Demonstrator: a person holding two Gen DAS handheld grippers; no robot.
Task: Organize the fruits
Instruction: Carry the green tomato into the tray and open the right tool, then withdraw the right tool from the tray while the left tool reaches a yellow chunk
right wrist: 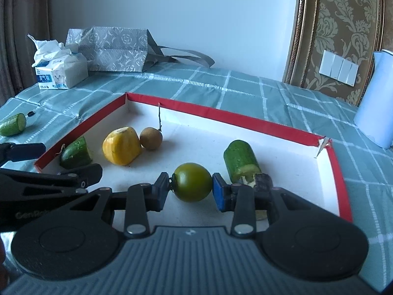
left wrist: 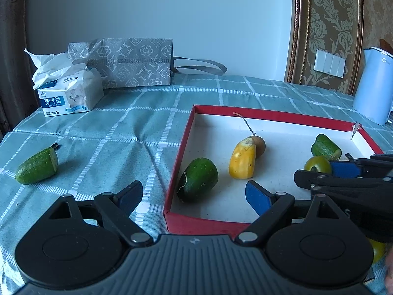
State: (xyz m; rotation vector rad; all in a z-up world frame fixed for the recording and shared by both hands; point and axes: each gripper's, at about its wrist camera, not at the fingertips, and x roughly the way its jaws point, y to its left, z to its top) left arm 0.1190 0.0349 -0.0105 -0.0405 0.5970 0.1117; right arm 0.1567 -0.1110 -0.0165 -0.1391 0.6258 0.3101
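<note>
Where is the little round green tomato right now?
In the right wrist view the green tomato sits squeezed in the right gripper, over the red-rimmed box, beside a cut cucumber piece.

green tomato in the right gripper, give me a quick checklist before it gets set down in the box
1. Grip on the green tomato: ok, the right gripper has a pad pressed on each side of it.
2. Tomato over the red box: ok, white box floor shows behind and around it.
3. Free floor nearby: ok, bare white patch between the tomato and the yellow fruit.
4. Clearance from the cut cucumber piece: not ok, it sits close by the right finger.
5. Left gripper out of the way: ok, open and empty at the box's near left corner.
6. Tomato touching the floor yet: cannot tell.
</note>
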